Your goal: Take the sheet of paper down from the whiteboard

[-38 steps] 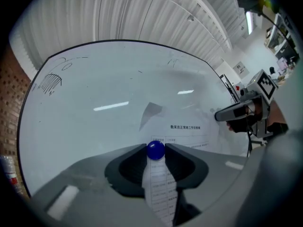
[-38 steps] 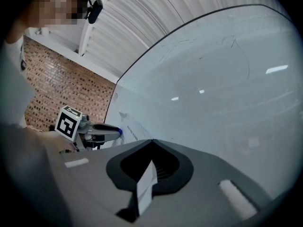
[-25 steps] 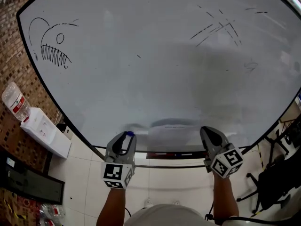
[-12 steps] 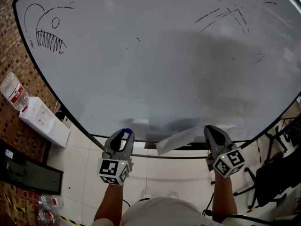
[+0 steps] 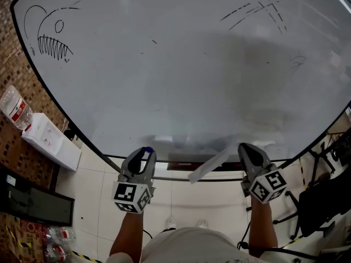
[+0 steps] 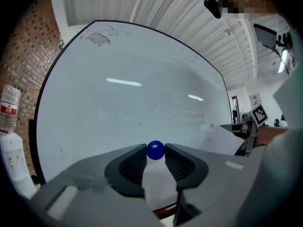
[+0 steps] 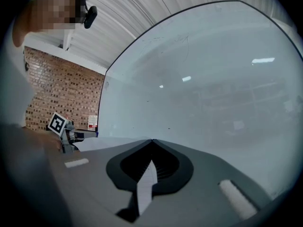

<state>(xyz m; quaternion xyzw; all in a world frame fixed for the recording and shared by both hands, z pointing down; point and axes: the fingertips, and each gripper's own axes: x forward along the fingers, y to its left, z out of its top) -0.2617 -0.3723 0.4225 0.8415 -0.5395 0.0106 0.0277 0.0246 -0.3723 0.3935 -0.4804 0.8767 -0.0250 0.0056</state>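
The whiteboard (image 5: 175,64) fills the head view, and both grippers are at its lower edge. My right gripper (image 5: 245,149) is shut on one edge of the white sheet of paper (image 5: 210,165). The sheet is off the board and slants down and left from the jaws. In the right gripper view the paper (image 7: 144,188) runs pinched between the closed jaws of that gripper (image 7: 152,141). My left gripper (image 5: 145,152) is shut on a small blue round magnet (image 6: 155,150) at its tips. The paper (image 6: 222,143) shows at the right of the left gripper view.
A fish sketch (image 5: 46,37) is at the board's upper left and pen strokes (image 5: 258,10) at its upper right. A water bottle (image 5: 13,111) and a white box (image 5: 49,141) stand by the brick wall at left. A chair (image 5: 323,201) stands at right.
The sheet lay flat against the board's lower edge a second ago. Now it is off the board, its free left end swung out and down from the right gripper. Both grippers sank slightly.
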